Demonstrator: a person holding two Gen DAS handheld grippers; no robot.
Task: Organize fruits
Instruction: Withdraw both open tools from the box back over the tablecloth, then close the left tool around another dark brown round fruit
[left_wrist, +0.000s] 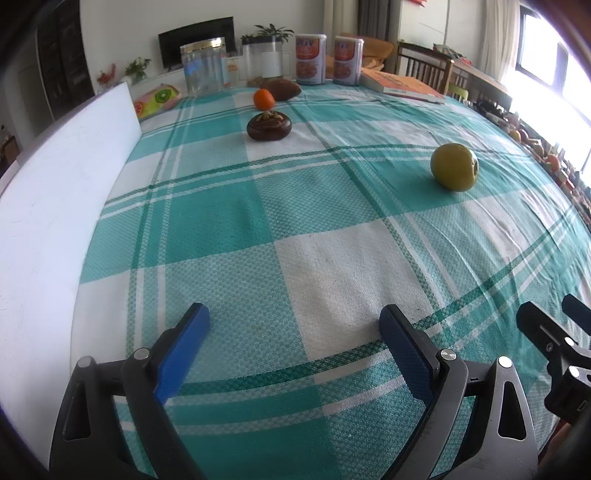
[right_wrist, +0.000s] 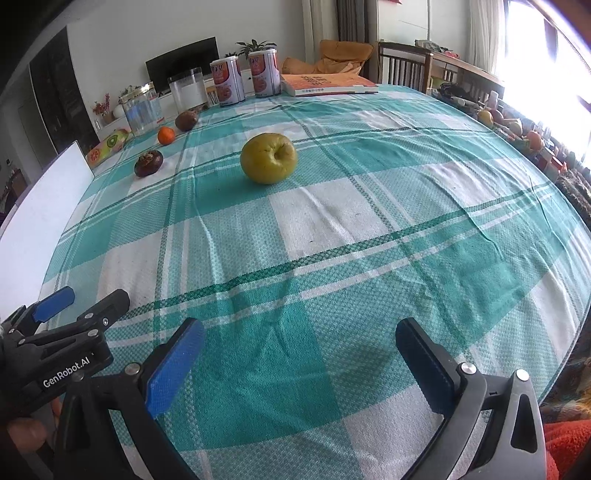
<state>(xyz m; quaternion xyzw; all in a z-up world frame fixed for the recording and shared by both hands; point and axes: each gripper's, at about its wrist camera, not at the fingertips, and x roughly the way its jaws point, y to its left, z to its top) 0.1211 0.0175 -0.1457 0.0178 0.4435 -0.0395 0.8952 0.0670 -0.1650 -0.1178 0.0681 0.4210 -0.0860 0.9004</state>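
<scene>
Both the left claw (left_wrist: 293, 325) and right claw (right_wrist: 301, 341) hang released and empty over the desk (right_wrist: 332, 229). The yellow-green apple (right_wrist: 269, 158) lies well ahead; the right should straddle its middle, since it would probably roll.

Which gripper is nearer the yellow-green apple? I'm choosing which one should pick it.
Right. The right gripper has the yellow-green apple almost straight ahead; from the left gripper it lies further off, ahead and to the right.
</scene>
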